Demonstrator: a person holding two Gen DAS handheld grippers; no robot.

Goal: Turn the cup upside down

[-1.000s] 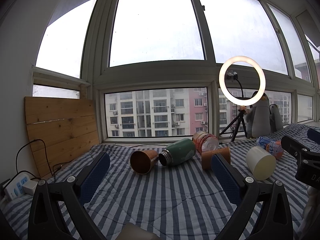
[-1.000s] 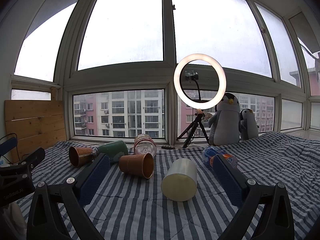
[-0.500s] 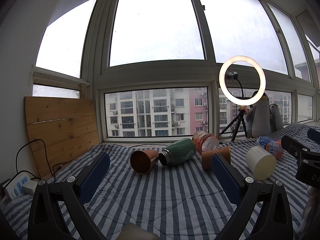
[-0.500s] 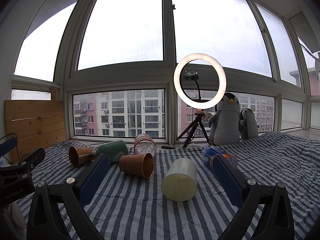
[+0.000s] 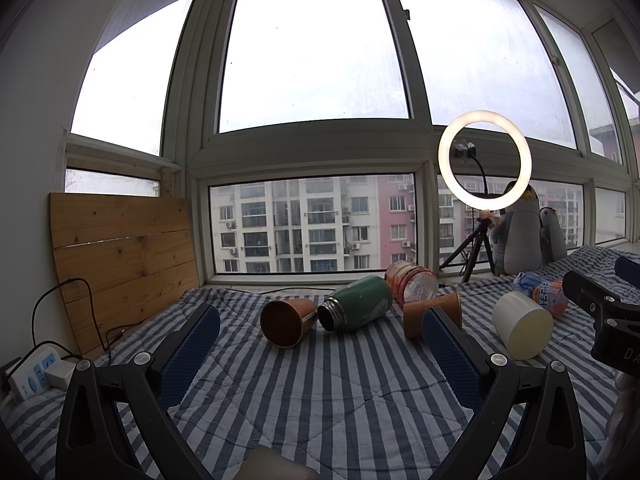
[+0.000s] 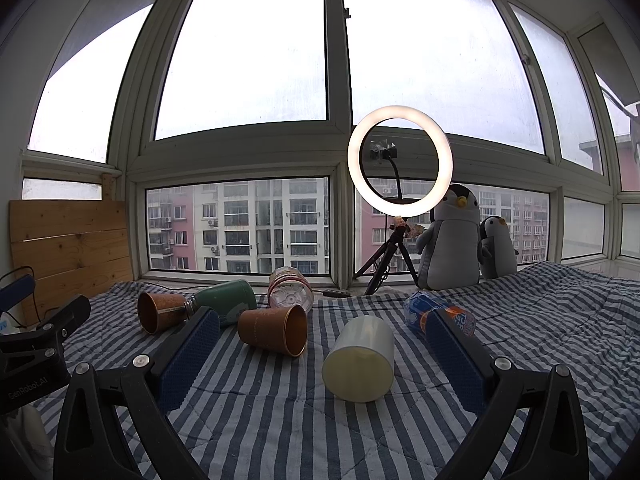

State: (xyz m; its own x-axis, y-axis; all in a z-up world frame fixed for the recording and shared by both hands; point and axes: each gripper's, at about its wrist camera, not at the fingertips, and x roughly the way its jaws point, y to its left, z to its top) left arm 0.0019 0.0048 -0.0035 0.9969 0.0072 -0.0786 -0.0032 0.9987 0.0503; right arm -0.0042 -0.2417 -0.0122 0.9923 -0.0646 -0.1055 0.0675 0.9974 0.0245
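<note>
Three cups lie on their sides on the striped blanket [image 6: 280, 420]. A cream cup [image 6: 360, 360] lies just ahead of my right gripper [image 6: 320, 356], base toward me; it also shows in the left wrist view [image 5: 522, 330]. A brown cup [image 6: 276, 330] lies left of it, mouth to the right; it also shows in the left wrist view [image 5: 430, 314]. Another brown cup [image 5: 286, 320] lies ahead of my left gripper [image 5: 320, 354], mouth toward me. Both grippers are open, empty and hover low over the blanket.
A green flask [image 5: 354, 308], a clear bottle [image 5: 412, 286] and a blue-orange bottle [image 6: 438, 314] lie among the cups. A ring light on a tripod [image 6: 400, 164] and two penguin plush toys [image 6: 454, 240] stand by the window. A wooden board [image 5: 120, 256] and power strip [image 5: 32, 378] are left.
</note>
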